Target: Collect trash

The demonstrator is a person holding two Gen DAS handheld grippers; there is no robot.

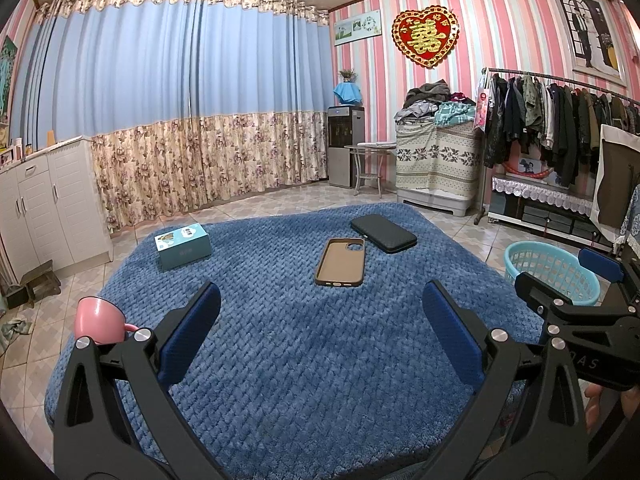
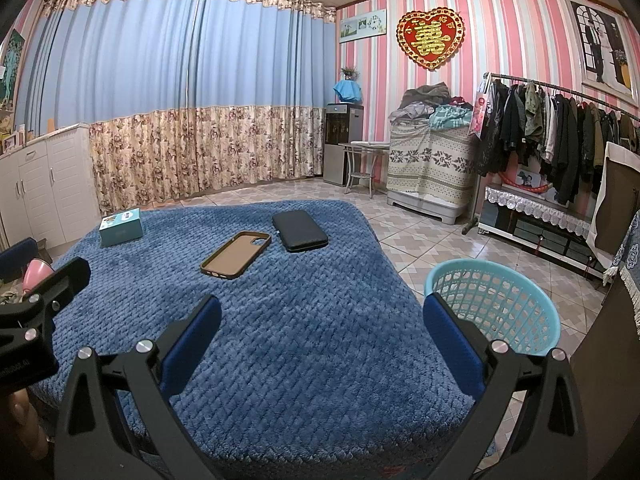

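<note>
A blue plush cover (image 1: 280,340) (image 2: 300,320) lies over a low table. On it rest a brown phone case (image 1: 341,262) (image 2: 236,253), a black wallet-like case (image 1: 383,233) (image 2: 300,231) and a teal box (image 1: 183,245) (image 2: 121,226). A pink cup (image 1: 100,320) stands at the cover's left edge. A light-blue plastic basket (image 1: 552,266) (image 2: 494,306) sits on the floor to the right. My left gripper (image 1: 322,320) hovers open above the cover's near part, nothing between its fingers. My right gripper (image 2: 322,322) is likewise open, near the basket's left side.
White cabinets (image 1: 44,204) stand at the left, a water dispenser (image 1: 344,144) and small table at the back, a covered bin with clothes (image 1: 436,160) and a clothes rack (image 1: 560,120) at the right. Tiled floor surrounds the table.
</note>
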